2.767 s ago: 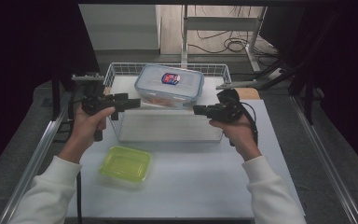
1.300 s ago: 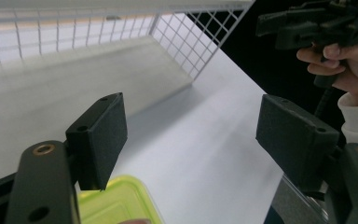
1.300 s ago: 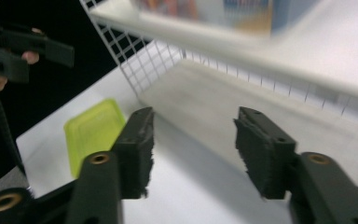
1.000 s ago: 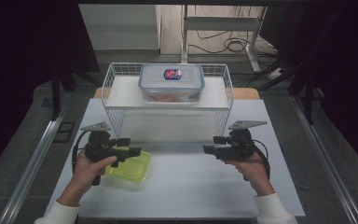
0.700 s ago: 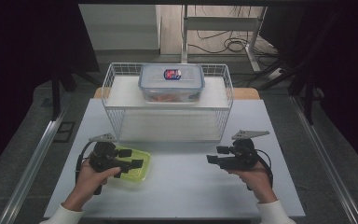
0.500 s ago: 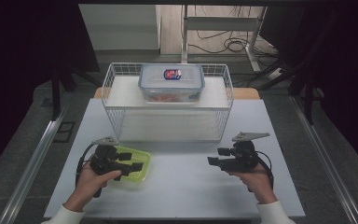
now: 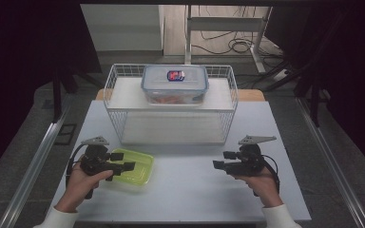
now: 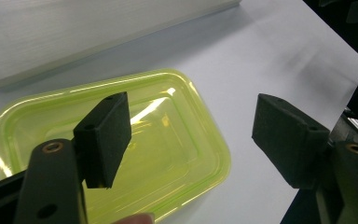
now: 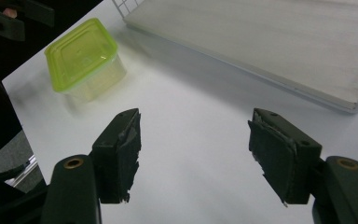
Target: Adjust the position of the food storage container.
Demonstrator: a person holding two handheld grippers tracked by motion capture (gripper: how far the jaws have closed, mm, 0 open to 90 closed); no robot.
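Two grippers have come down and back toward the near edge of the table [image 7: 185, 190] in the high view: a few seconds ago both were raised at the wire basket [image 7: 171, 107], and now the clear lidded box [image 7: 175, 84] sits alone on the basket's upper shelf with something orange-red showing through its wall, though what it is cannot be told. I judge that box to be placed and the work to be turning to the green container [image 7: 132, 165], which rests on the table in front of the basket at the left. The left gripper [image 7: 126, 166] hovers over that container, its jaws having narrowed a little yet with nothing pressed between them; the right gripper [image 7: 221, 160] hangs over bare table well apart from it, jaws spread and having just widened slightly. In the left gripper view the translucent green lid [image 8: 168, 135] lies below and between the two black pads [image 8: 103, 135], which stand apart and touch nothing. In the right gripper view the container [image 9: 85, 58] stands far off at the upper left, lid on, its pale body apparently empty; this gripper's pads [image 9: 121, 149] are parted over the white surface.
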